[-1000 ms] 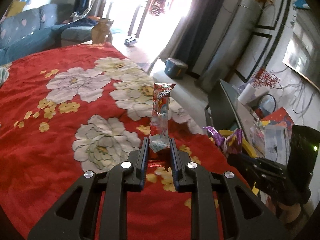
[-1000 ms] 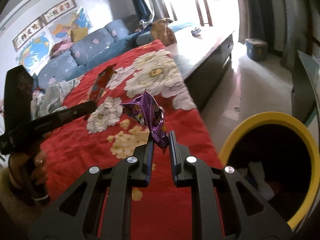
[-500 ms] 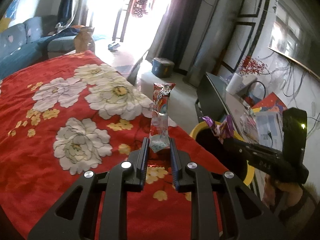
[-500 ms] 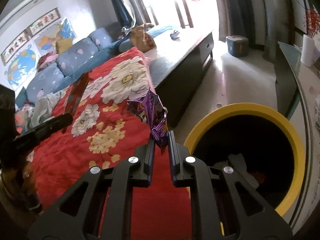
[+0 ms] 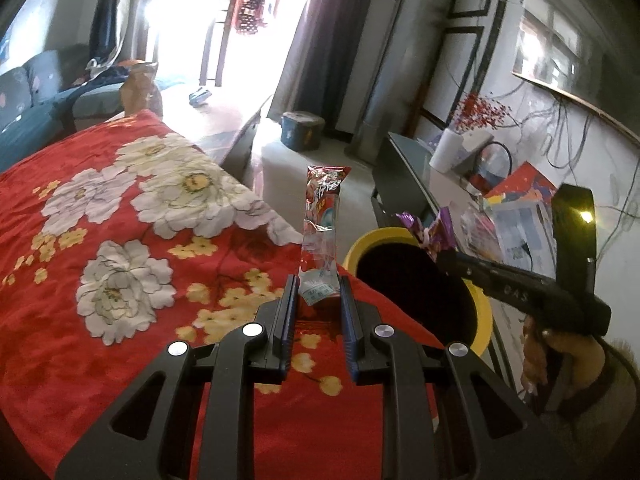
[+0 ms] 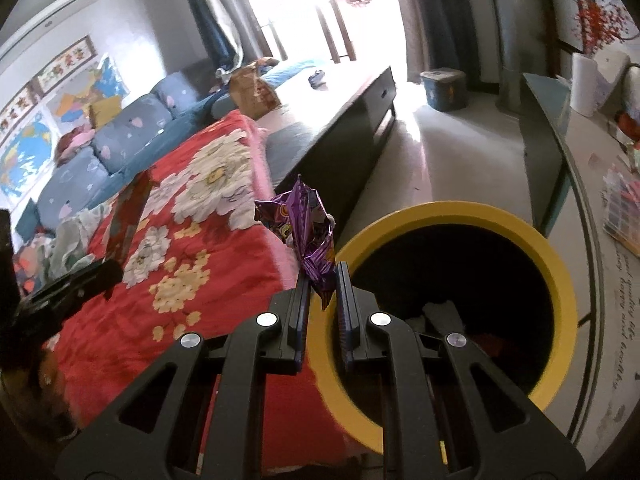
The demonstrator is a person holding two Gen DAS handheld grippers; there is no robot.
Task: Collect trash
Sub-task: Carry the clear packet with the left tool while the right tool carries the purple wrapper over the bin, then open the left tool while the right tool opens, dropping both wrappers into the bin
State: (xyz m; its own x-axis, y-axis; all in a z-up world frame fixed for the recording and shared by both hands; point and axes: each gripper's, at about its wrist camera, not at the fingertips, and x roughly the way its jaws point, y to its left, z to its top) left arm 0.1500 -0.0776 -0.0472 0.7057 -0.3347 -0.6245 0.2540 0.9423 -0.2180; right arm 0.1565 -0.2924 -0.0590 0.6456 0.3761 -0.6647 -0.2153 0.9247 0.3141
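My left gripper [image 5: 317, 286] is shut on a long red and clear snack wrapper [image 5: 322, 224] that stands upright above the red flowered blanket [image 5: 120, 216], left of the yellow bin [image 5: 482, 322]. My right gripper [image 6: 323, 276] is shut on a crumpled purple wrapper [image 6: 308, 232] and holds it over the near left rim of the yellow bin [image 6: 560, 280]. The bin holds some trash at its bottom. The right gripper [image 5: 440, 254] with the purple wrapper [image 5: 434, 232] shows over the bin in the left wrist view. The left gripper with the red wrapper [image 6: 128, 216] shows at the left in the right wrist view.
A dark low cabinet [image 6: 340, 128] runs along the blanket's far side. A glass-topped table [image 6: 560, 152] with papers and a paper roll [image 6: 584, 84] stands right of the bin. A blue sofa [image 6: 120, 140] is at the back left. A small blue box [image 5: 302, 134] sits on the floor.
Both grippers have moved right, toward the bin. The right gripper with the purple wrapper has gone from above the blanket to above the bin's rim. Both wrappers stay held.
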